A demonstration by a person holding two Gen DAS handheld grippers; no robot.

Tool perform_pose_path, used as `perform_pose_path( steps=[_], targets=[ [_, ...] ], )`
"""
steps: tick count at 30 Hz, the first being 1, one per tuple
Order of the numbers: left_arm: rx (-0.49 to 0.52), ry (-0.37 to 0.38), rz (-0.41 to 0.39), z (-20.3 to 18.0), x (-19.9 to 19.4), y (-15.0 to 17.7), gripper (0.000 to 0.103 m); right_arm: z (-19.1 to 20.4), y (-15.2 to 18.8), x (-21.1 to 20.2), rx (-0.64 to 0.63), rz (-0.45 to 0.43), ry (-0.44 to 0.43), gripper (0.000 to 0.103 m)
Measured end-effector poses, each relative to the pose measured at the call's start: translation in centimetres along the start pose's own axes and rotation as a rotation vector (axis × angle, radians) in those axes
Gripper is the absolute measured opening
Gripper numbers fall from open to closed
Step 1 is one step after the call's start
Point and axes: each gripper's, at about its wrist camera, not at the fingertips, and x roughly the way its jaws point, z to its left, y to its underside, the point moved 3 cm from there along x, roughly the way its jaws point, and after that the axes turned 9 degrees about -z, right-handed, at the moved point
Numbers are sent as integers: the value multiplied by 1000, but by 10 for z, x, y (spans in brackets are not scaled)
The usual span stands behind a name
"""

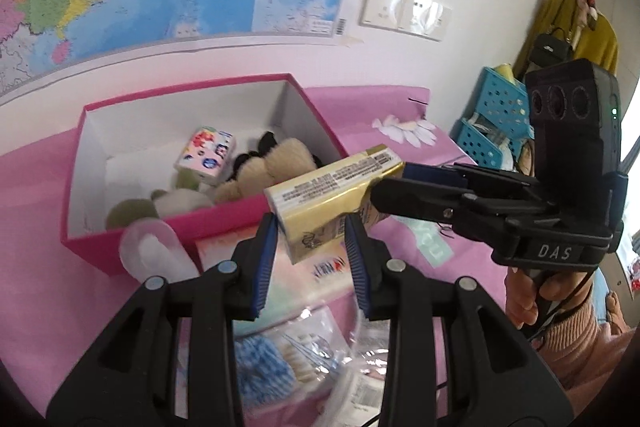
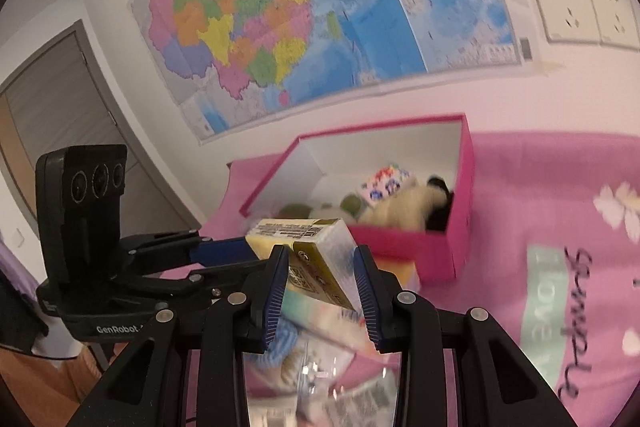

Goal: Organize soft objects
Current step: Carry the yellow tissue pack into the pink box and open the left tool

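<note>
Both grippers are clamping one glossy, gold-and-cream rectangular tissue packet (image 1: 328, 199) wrapped in crinkly film. The left gripper (image 1: 312, 247) is pinching its lower end between ribbed blue fingers (image 1: 266, 263), while the right gripper (image 2: 322, 279) is gripping the other end, its black fingers (image 1: 416, 195) reaching in from the side. The packet is hanging tilted, just in front of an open, hot-pink cardboard box (image 1: 208, 219) with white inner walls. Inside it, beyond the fingertips, a fluffy cream-and-black plush toy (image 1: 260, 167) is lying beside a small printed tissue packet (image 1: 206, 155). Everything is sitting on a pink fabric bedspread (image 2: 520, 195).
</note>
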Motion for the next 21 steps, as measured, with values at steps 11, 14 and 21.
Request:
perform_pose_path(
  steps=[11, 14, 21],
  targets=[
    [-51, -88, 17, 36, 30, -27, 37, -9, -34, 50, -2, -3, 8, 34],
    [-63, -112, 35, 46, 41, -31, 37, -14, -38, 65, 9, 9, 11, 35],
    [-109, -171, 92, 67, 66, -34, 37, -25, -38, 99, 33, 49, 58, 36]
  ],
)
